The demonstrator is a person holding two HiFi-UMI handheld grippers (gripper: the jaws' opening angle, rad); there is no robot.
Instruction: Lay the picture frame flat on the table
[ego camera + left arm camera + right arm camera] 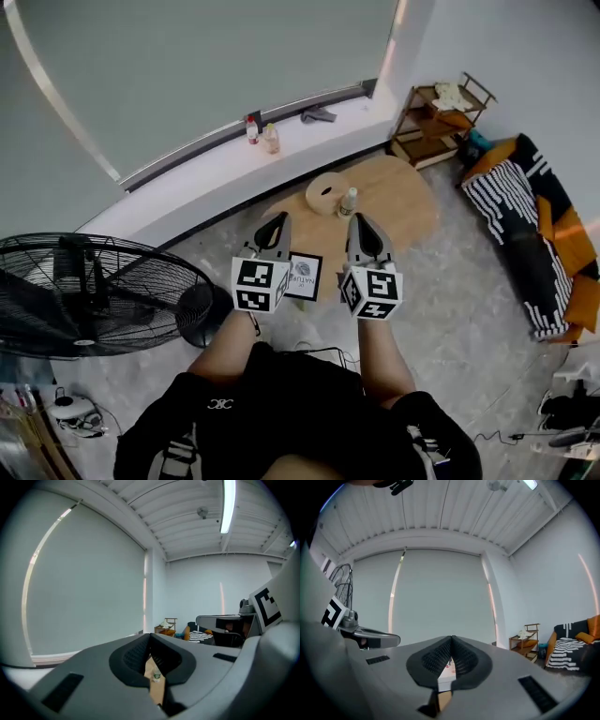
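The picture frame (303,275), black with a white mat, shows in the head view at the near edge of the oval wooden table (403,202), its face turned toward me. It appears propped up rather than flat. My left gripper (279,223) is held in the air just left of it and my right gripper (357,223) just right of it, both above the frame and touching nothing. In the left gripper view the left gripper (150,637) has its jaws together and empty. The right gripper (451,639) also holds nothing, jaws together.
A small bottle (348,202) and a round wooden ring (326,194) stand on the table behind the frame. A large black fan (94,295) is on the floor to the left. A wooden shelf (441,117) and a striped couch (525,234) are to the right. Bottles (262,136) line the sill.
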